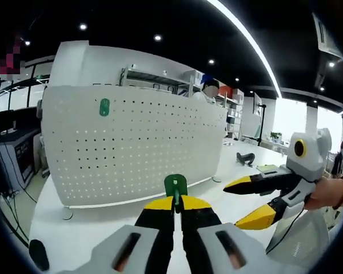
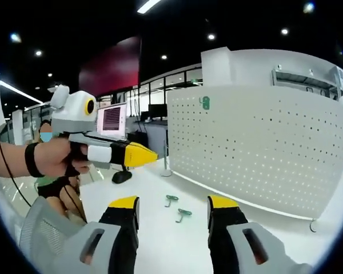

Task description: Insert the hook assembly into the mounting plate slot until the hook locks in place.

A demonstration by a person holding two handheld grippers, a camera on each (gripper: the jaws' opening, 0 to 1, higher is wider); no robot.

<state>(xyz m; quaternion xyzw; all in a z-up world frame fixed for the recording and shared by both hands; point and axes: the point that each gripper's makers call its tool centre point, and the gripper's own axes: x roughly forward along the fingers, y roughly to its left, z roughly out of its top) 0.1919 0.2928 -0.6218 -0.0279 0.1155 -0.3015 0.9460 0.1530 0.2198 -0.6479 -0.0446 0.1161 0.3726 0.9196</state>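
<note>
**Green hook in the left jaws, pegboard ahead**

The left gripper (image 1: 175, 204) has its jaws clamped on a green hook (image 1: 175, 186), whose flat rounded tab stands up past the yellow tips with its long axis running along the jaws, toward the white perforated mounting plate (image 1: 137, 148). That plate stands upright on the white table (image 1: 97, 228), and one green hook already on the plate (image 1: 104, 107) sits near its upper left corner. The right gripper (image 1: 247, 201) hangs to the right of the plate, jaws apart and holding nothing.

In the right gripper view, two spare green hooks (image 2: 178, 207) lie flat on the table in front of the plate, apart from it.

To do this step well, I would keep the tab square to the plate's face, line it up with a row of holes, and push straight in along the jaw axis without twisting. The empty right gripper could steady the plate's edge so it does not tip back.
</note>
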